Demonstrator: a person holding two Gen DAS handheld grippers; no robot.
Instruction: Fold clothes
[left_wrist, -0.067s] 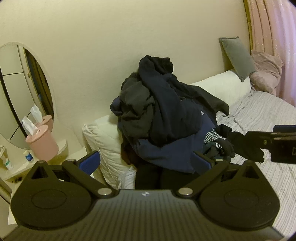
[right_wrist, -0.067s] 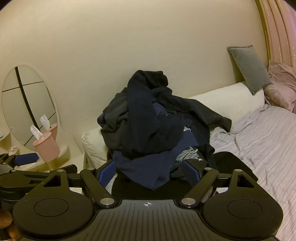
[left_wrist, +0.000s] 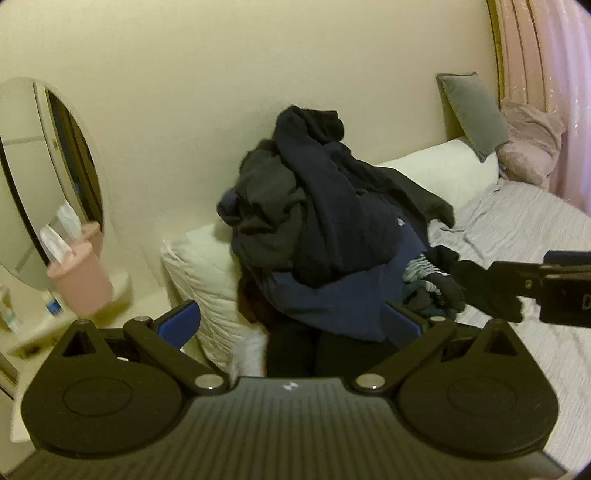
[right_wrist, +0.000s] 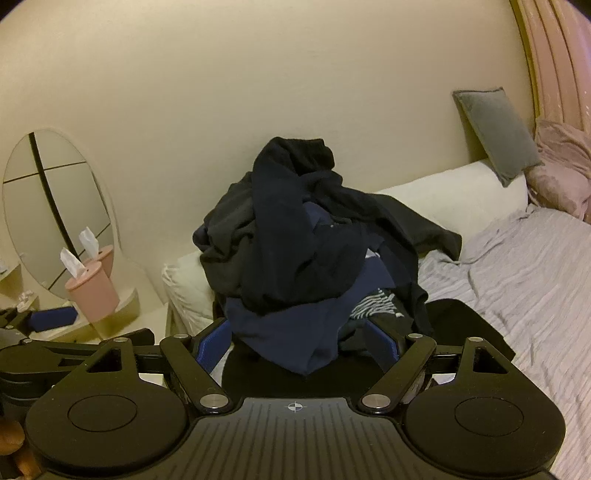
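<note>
Right in the middle of both pictures sits a big pile of clothes (left_wrist: 325, 236), dark blue, black and grey, heaped up against the cream wall (left_wrist: 258, 55). It rests on a long white pillow (left_wrist: 443, 173) at the edge of the bed (left_wrist: 517, 236), which has a pale striped sheet. A small striped piece (left_wrist: 419, 267) peeks out at the lower right of the pile, and a flat black piece of clothing (right_wrist: 461, 317) lies on the sheet just beside it.

At the bottom of the left wrist picture, the left gripper (left_wrist: 291, 319) has its blue fingers (left_wrist: 179, 319) spread wide apart, holding nothing. They sit just in front of the bottom of the pile.

At the bottom of the right wrist picture, the right gripper (right_wrist: 297, 341) is also spread wide and holds nothing. Its blue fingers (right_wrist: 212, 341) sit on either side of the lowest blue fold of the pile. I cannot tell if they touch it.

At the left of the frame, a round mirror (right_wrist: 55, 210) stands on a small bench (left_wrist: 55, 325) with a pink tissue box (right_wrist: 92, 295) in front of it. At the upper right, a grey cushion (left_wrist: 472, 110) leans on the wall next to a pink pillow (left_wrist: 532, 144).
</note>
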